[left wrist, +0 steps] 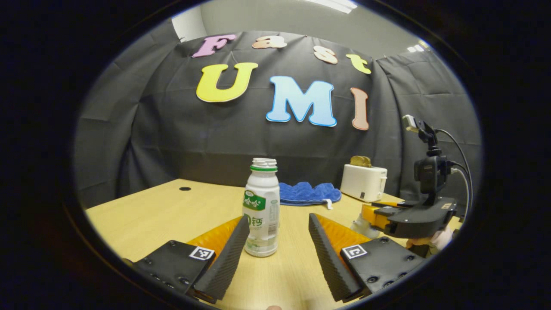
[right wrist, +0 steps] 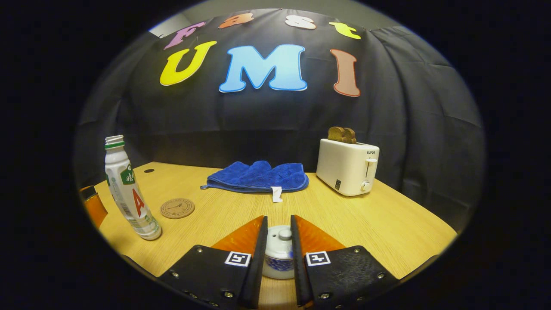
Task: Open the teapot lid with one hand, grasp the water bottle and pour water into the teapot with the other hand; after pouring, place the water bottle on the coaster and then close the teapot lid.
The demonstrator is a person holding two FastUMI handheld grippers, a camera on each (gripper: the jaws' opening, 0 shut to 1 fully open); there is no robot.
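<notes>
A white water bottle with a green label and an uncapped neck stands upright on the wooden table. My left gripper is open, with the bottle's base between its fingertips, close to the left finger and clear of the right one. In the right gripper view the bottle leans at the far left, and a round coaster lies just to its right. My right gripper is shut on the white teapot lid, and the blue-patterned teapot sits underneath. The right gripper also shows over the teapot.
A crumpled blue cloth lies at the back middle of the table. A white toaster with toast in it stands at the back right. The cloth and toaster sit behind the bottle. A small hole marks the tabletop.
</notes>
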